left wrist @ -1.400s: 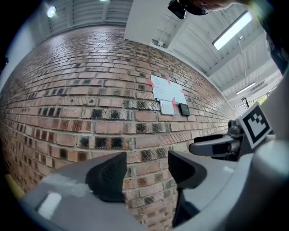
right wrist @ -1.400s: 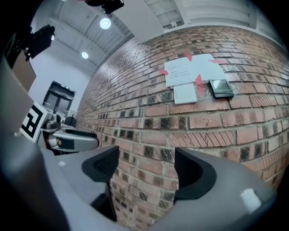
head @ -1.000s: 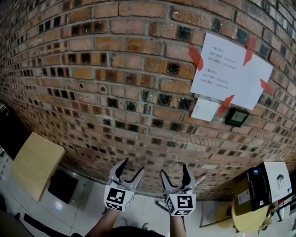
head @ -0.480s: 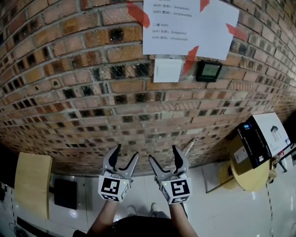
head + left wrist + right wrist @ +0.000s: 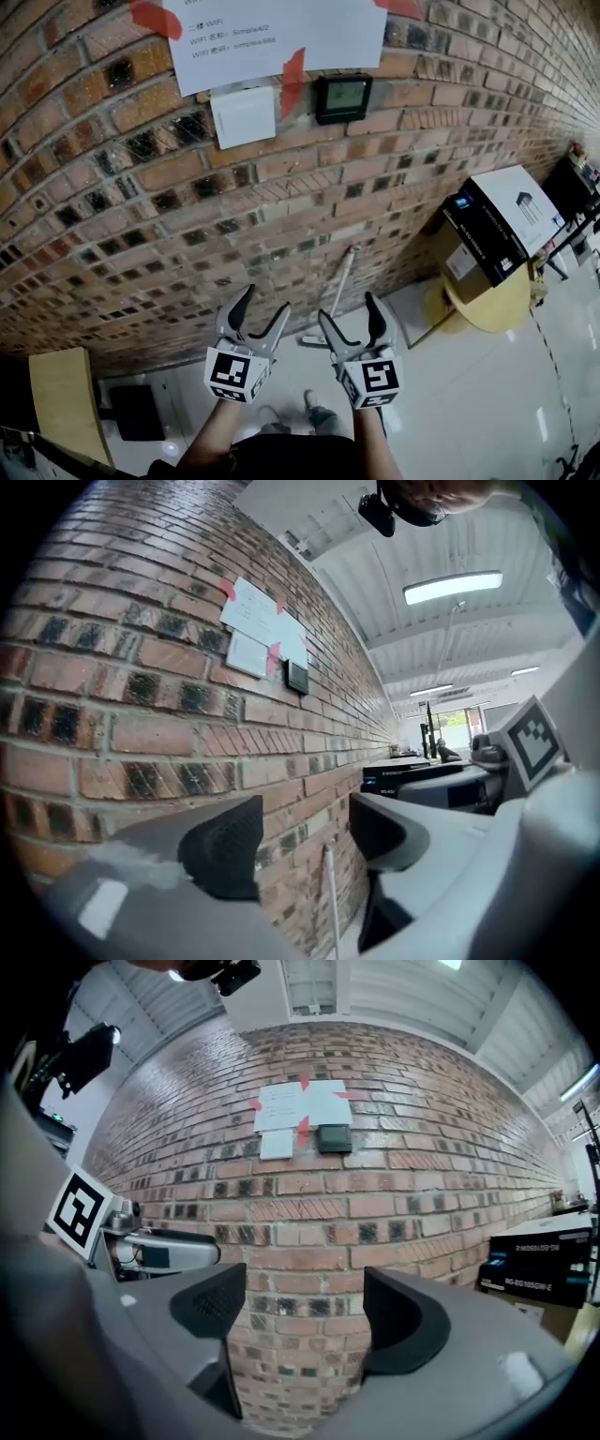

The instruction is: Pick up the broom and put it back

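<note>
The broom (image 5: pixel 338 289) is a thin white stick that leans against the brick wall (image 5: pixel 141 216), its lower end on the floor just beyond my two grippers. My left gripper (image 5: pixel 262 302) is open and empty, a little left of the stick. On the other side of it, the right gripper (image 5: pixel 348 309) is also open with nothing in it. In the left gripper view the white handle (image 5: pixel 329 892) stands between the jaws of the left gripper (image 5: pixel 305 846), well ahead of them. The right gripper (image 5: pixel 300 1312) faces bare brick.
A taped paper notice (image 5: pixel 272 28), a white switch (image 5: pixel 244 114) and a small black wall panel (image 5: pixel 342 97) hang on the wall. A cardboard box (image 5: pixel 455 258) with a black-and-white carton (image 5: pixel 502 216) sits at the right on something round and yellow (image 5: pixel 483 307). A wooden board (image 5: pixel 61 398) stands low left.
The view has swung to the right along the wall and downward. The broom handle has come into sight between the grippers. Both grippers stay open side by side.
</note>
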`<move>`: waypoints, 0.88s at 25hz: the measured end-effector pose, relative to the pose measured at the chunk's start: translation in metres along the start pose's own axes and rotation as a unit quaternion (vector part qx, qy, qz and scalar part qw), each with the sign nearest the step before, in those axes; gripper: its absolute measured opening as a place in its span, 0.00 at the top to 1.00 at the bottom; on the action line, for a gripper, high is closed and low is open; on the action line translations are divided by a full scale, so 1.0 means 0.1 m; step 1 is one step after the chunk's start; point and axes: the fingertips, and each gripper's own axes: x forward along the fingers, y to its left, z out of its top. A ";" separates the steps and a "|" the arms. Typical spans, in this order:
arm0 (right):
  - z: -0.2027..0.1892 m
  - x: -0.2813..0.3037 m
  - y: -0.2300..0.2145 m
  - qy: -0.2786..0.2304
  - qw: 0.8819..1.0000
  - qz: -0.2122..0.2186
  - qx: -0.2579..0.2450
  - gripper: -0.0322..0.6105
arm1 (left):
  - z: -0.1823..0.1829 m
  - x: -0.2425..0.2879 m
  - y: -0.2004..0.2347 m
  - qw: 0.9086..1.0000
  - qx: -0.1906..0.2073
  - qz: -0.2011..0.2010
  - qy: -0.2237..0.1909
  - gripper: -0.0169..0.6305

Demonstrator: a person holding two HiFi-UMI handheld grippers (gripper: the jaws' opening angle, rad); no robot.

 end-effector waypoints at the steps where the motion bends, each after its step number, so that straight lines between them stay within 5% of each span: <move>1: -0.04 -0.06 -0.09 0.003 1.000 -0.011 0.004 0.35 | -0.03 0.07 -0.09 1.000 -0.001 -0.013 0.004 0.53; 7: -0.43 -0.40 -0.48 0.037 0.997 -0.064 0.026 0.35 | -0.26 0.34 -0.60 0.997 -0.011 -0.076 0.026 0.53; 16: -0.71 -0.91 -0.81 0.047 0.994 -0.084 0.043 0.35 | -0.57 0.56 -0.99 0.991 -0.015 -0.124 0.054 0.53; 22: -1.22 -1.67 -1.24 0.092 0.986 -0.127 0.047 0.35 | -0.83 0.75 -1.25 0.984 -0.026 -0.158 0.075 0.53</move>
